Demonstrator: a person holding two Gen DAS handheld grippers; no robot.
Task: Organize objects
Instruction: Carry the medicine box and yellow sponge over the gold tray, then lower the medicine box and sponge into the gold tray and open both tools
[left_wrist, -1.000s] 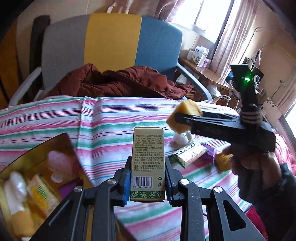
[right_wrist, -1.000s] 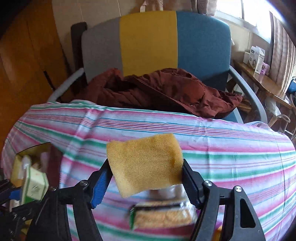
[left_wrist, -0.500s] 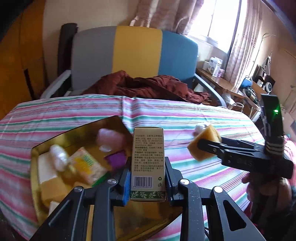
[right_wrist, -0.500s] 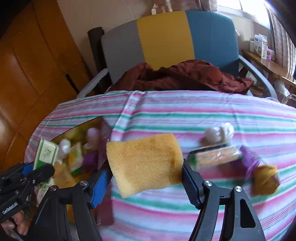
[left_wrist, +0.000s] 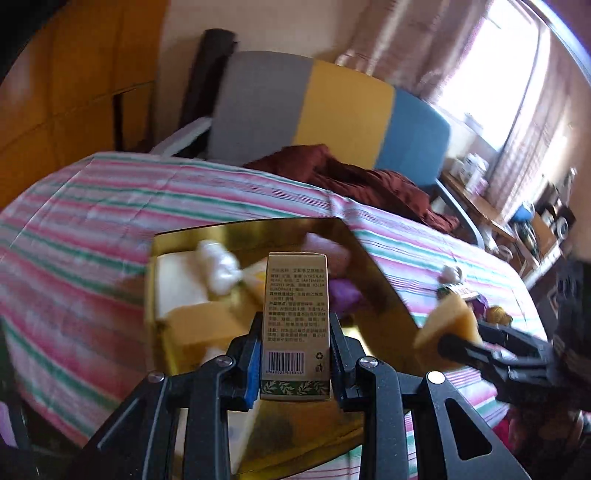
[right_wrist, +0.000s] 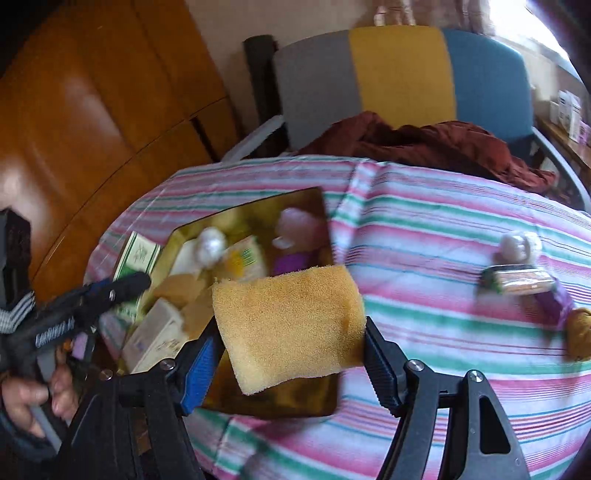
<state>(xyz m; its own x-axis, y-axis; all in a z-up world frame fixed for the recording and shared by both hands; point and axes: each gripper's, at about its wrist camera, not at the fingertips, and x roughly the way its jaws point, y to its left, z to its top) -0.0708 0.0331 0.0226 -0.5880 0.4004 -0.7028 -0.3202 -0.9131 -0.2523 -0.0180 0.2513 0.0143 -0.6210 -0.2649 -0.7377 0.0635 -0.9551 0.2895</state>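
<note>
My left gripper (left_wrist: 294, 347) is shut on a small tan printed box (left_wrist: 295, 325), held upright above the gold tin (left_wrist: 380, 280). In the right wrist view the box (right_wrist: 137, 258) shows at the tin's left edge. My right gripper (right_wrist: 288, 354) is shut on a yellow sponge (right_wrist: 290, 323), held over the near side of the gold tin (right_wrist: 310, 400). The sponge (left_wrist: 448, 319) also shows right of the tin in the left wrist view. The tin holds several items: white and pink wrapped pieces, a purple one, yellow sponges, small boxes.
The tin sits on a striped tablecloth (right_wrist: 424, 236). Loose items lie at the right: a clear wrapped white thing (right_wrist: 519, 245), a packet (right_wrist: 521, 280), a purple piece (right_wrist: 554, 301), a yellow-brown lump (right_wrist: 580, 330). A chair with a maroon cloth (right_wrist: 424, 144) stands behind.
Both grippers have swung left, from above the loose items to over the gold tin, each still holding its object. The tin has come to the middle of both views.
</note>
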